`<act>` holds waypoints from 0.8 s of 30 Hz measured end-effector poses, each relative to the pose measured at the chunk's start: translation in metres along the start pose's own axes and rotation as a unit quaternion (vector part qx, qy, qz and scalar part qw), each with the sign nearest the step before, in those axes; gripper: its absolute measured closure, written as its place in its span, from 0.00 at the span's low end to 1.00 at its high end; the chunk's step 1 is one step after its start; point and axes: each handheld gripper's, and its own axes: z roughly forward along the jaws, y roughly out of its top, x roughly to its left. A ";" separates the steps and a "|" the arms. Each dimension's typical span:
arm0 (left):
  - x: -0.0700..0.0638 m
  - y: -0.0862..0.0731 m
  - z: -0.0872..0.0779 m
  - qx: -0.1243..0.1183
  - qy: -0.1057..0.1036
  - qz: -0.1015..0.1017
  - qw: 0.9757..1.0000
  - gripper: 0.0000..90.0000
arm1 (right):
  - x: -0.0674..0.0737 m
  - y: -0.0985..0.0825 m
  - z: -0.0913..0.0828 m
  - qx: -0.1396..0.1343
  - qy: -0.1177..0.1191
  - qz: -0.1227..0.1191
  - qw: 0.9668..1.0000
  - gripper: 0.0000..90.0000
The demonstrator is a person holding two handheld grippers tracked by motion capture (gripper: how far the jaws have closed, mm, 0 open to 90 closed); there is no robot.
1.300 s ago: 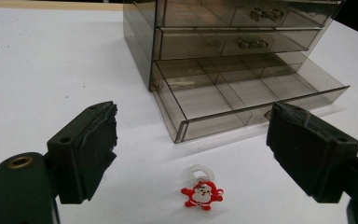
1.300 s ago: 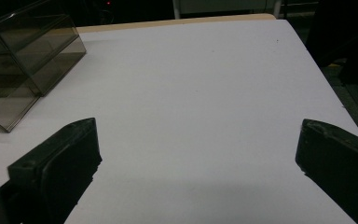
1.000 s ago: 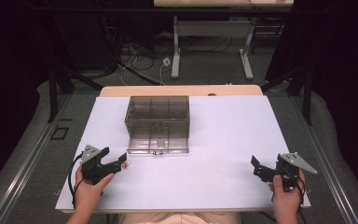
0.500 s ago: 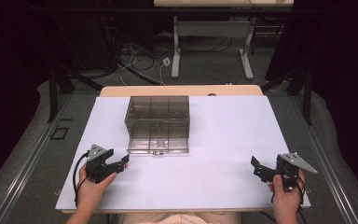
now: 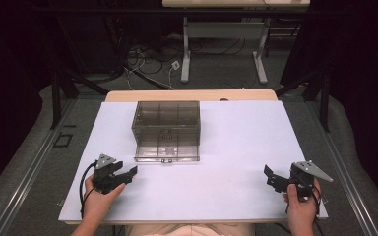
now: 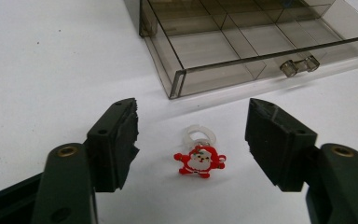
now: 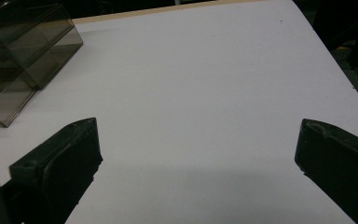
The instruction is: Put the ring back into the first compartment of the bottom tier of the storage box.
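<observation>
Since a second ago we are seeing the left tool (image 5: 128, 173) edging forward and inward across the white worktop (image 5: 236, 147), closer to the smoked drawer box (image 5: 166, 129); the right tool (image 5: 273, 177) is staying where it was, near the worktop's right front corner.

We are finding the left tool's jaws standing wide apart and gripping nothing; in the left gripper view (image 6: 191, 140) they are flanking a small red Santa ring (image 6: 198, 157) lying flat on the worktop between them, apart from both jaws, with its clear band pointing toward the box.

The right tool (image 7: 196, 168) is also gaping wide, holding nothing, with bare worktop between its jaws.

The drawer (image 6: 242, 46) is sitting pulled out toward us at the bottom of the box; its divided compartments are looking bare as far as we can tell through the tinted plastic; its clear knob (image 6: 300, 65) is facing the ring, which is lying just in front of the drawer's near corner.
</observation>
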 end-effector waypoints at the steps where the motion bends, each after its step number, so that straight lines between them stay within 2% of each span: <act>1: 0.000 0.000 0.000 -0.001 -0.001 -0.005 1.000 0.42 | 0.000 0.000 0.000 0.001 0.001 -0.001 1.000 0.00; 3: 0.000 0.000 0.000 0.005 -0.004 -0.007 1.000 0.43 | 0.000 0.000 0.000 0.001 0.001 -0.001 1.000 0.00; 7: 0.000 0.000 -0.001 0.017 -0.010 -0.027 0.999 0.46 | 0.000 0.000 0.001 0.003 -0.001 -0.001 1.000 0.00; 16: 0.000 0.001 0.000 0.036 -0.014 -0.044 0.998 0.50 | 0.000 -0.001 0.001 0.006 0.001 0.000 1.000 0.00; 19: 0.002 0.001 0.000 0.046 -0.021 -0.056 0.997 0.51 | 0.000 -0.001 0.003 -0.003 -0.003 0.000 1.000 0.00; 24: 0.006 0.000 0.003 0.061 -0.031 -0.071 0.995 0.52 | 0.000 -0.001 0.003 0.003 0.000 -0.002 1.000 0.01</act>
